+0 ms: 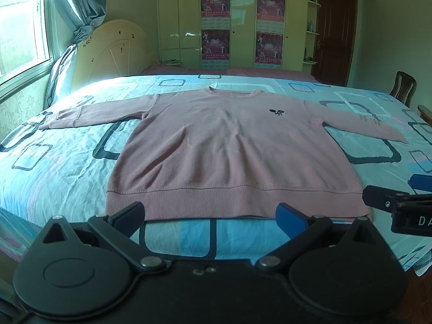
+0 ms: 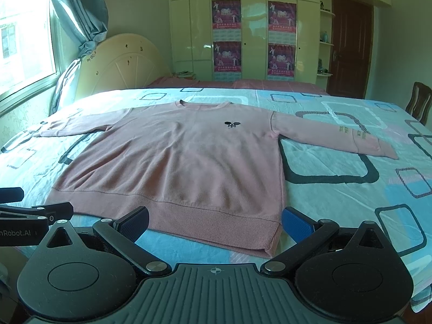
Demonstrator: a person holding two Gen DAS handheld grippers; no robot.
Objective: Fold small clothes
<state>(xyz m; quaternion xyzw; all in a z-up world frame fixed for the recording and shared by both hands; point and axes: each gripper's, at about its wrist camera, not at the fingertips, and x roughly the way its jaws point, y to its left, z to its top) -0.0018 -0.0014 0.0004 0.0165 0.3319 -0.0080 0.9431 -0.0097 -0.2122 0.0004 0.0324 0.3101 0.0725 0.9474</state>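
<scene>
A pink long-sleeved sweatshirt (image 1: 232, 145) lies flat and face up on the bed, sleeves spread out to both sides, hem toward me. It also shows in the right wrist view (image 2: 183, 162). My left gripper (image 1: 210, 216) is open and empty, just in front of the middle of the hem. My right gripper (image 2: 214, 222) is open and empty, in front of the hem's right corner. The right gripper's fingers (image 1: 378, 198) show at the right edge of the left wrist view; the left gripper's fingers (image 2: 54, 210) show at the left edge of the right wrist view.
The bed has a blue patterned sheet (image 1: 67, 167). A cream headboard (image 1: 113, 48) and a window with curtains stand at the left. A wardrobe with posters (image 1: 243, 27) lines the far wall. A wooden chair (image 1: 403, 87) stands at the right beside a dark door.
</scene>
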